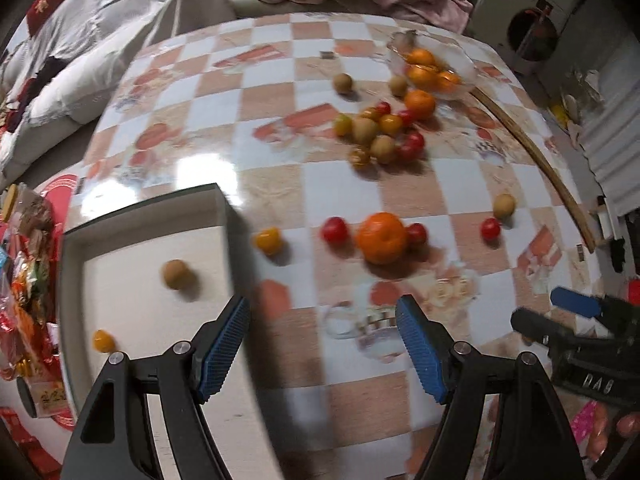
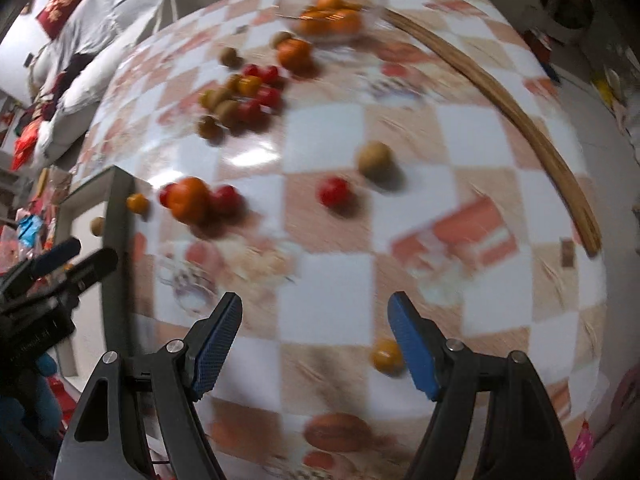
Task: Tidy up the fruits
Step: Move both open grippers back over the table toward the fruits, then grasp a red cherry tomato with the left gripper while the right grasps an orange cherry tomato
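Observation:
Fruits lie scattered on a checkered table point(image 1: 272, 192). A white tray point(image 1: 132, 304) at the left holds a brown longan point(image 1: 176, 275) and a yellow tomato point(image 1: 103, 340). My left gripper point(image 1: 322, 344) is open and empty above the tray's right edge. Ahead lie a tangerine point(image 1: 381, 237), red tomatoes point(image 1: 335, 230) and a yellow tomato point(image 1: 268, 239). A cluster of small fruits point(image 1: 380, 132) sits farther back, by a glass bowl point(image 1: 436, 68) of tangerines. My right gripper point(image 2: 314, 332) is open and empty, with a yellow tomato point(image 2: 386, 356) by its right finger.
A wooden stick point(image 1: 536, 160) lies along the table's right edge. Snack packets point(image 1: 24, 280) lie left of the tray. A sofa with cushions and clothes point(image 1: 120, 20) stands behind the table. A red tomato point(image 2: 334, 192) and a longan point(image 2: 374, 159) lie mid-table.

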